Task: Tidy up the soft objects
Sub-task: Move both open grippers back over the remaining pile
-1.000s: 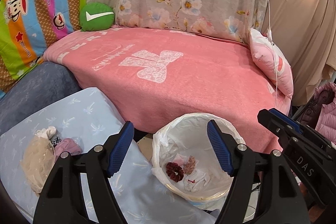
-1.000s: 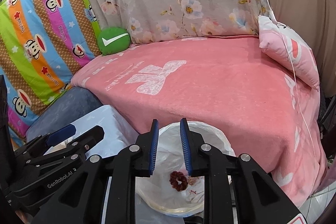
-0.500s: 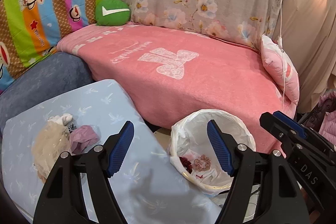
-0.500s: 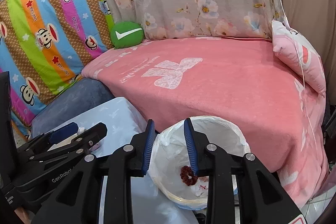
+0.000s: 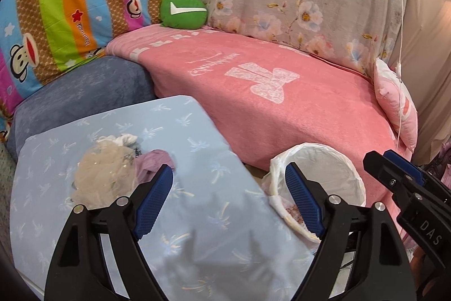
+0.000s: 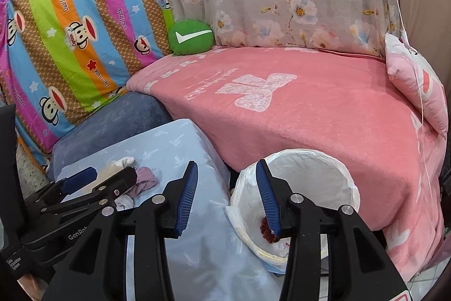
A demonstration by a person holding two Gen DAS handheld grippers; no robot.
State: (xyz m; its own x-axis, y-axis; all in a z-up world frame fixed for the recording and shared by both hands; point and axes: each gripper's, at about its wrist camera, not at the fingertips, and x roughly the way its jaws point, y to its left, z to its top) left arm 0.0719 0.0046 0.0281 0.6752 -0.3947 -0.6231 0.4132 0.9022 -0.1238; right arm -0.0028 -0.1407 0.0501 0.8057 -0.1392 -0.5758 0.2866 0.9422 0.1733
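Left wrist view: the left gripper [image 5: 229,202] hangs with its jaws wide apart and empty over the pale blue cushion [image 5: 197,230], and the right gripper [image 6: 227,198] beside it is likewise parted with nothing between its blue pads. Taking that cushion as the landmark, the remaining soft objects sit in a small heap toward its far left part: a cream mesh puff [image 5: 104,174], a mauve cloth piece [image 5: 153,162] touching it, and a scrap of white fabric [image 5: 126,138] just behind. All three look light, limp and easily crushed, so they should lift with little effort; the mauve piece is probably best pinched at its raised fold, while the mesh puff may snag or slip unless a thick bunch is taken. Off the cushion's right edge stands the white-lined bin [image 6: 338,182], already holding a dark red scrunchie [image 6: 267,233] and other scraps. Behind the cushion spreads a pink blanket [image 5: 282,109] over a bed, with a green round pillow [image 5: 183,10] at its back and patterned sheets hung as walls.
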